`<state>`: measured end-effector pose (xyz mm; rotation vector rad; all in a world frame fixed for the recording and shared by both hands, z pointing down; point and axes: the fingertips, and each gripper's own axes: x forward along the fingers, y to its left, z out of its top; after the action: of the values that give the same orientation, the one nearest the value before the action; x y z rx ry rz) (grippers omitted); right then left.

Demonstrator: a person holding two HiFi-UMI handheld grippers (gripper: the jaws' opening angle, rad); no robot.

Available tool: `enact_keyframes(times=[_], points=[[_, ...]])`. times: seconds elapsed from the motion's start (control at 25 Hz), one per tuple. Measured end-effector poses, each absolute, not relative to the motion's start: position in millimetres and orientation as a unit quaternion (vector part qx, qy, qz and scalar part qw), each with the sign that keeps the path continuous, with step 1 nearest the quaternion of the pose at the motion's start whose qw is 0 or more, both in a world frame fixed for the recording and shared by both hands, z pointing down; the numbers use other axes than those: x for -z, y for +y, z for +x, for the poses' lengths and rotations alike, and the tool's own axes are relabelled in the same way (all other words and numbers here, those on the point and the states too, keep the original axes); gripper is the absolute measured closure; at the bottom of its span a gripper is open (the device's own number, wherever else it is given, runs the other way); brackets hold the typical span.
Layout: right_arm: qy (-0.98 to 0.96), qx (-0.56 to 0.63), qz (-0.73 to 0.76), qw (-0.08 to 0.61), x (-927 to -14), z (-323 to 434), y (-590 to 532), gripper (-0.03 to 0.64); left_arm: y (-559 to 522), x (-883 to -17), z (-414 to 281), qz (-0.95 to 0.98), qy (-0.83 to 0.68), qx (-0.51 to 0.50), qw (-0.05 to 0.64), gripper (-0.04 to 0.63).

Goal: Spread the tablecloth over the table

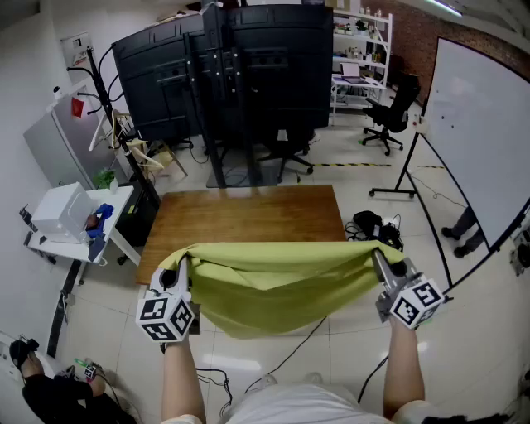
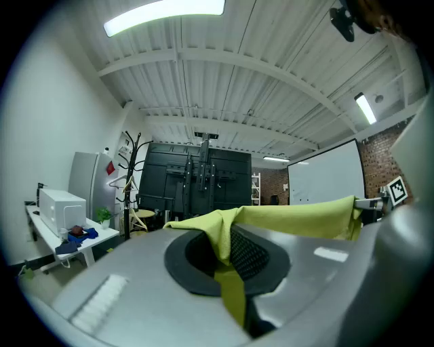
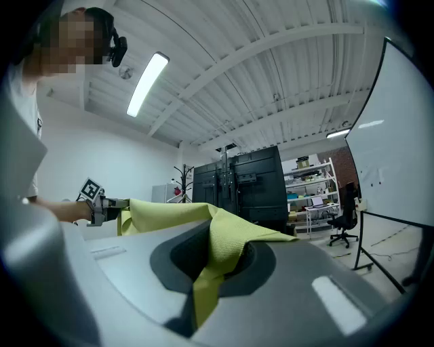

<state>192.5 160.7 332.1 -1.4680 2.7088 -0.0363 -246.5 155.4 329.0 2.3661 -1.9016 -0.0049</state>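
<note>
Pinching its corners, left gripper (image 1: 177, 272) and right gripper (image 1: 378, 260) hold the tablecloth (image 1: 273, 286) at the near edge of the table (image 1: 248, 217).

floor (image 1: 472, 356): pale | whiteboard (image 1: 480, 124): right | black cabinets (image 1: 248, 66), perhaps: behind | striplights (image 2: 163, 17): ceiling

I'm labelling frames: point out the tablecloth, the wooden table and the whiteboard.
tablecloth (image 1: 273, 281), head view, sagging middle.
wooden table (image 1: 248, 217), head view, bare top.
whiteboard (image 1: 480, 132), head view, white face.
</note>
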Motion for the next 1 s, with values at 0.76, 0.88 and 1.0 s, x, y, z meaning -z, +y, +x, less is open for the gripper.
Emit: enact_keyframes(times=[0.76,0.88,1.0], points=[[0.876,0.009,-0.481,0.038,-313.1,119.5,93.3,0.606,105.7,-318.7,-318.2,0.789,-0.614,0.010,0.017,0.589],[0.867,0.000,-0.497,0.047,-299.6,133.9,81.5,0.607,86.9,-318.1,-303.3,0.799,-0.601,0.014,0.018,0.589],[0.861,-0.012,-0.504,0.065,-285.6,149.1,67.6,0.606,65.9,-310.1,-287.9,0.808,-0.589,0.017,0.010,0.589]])
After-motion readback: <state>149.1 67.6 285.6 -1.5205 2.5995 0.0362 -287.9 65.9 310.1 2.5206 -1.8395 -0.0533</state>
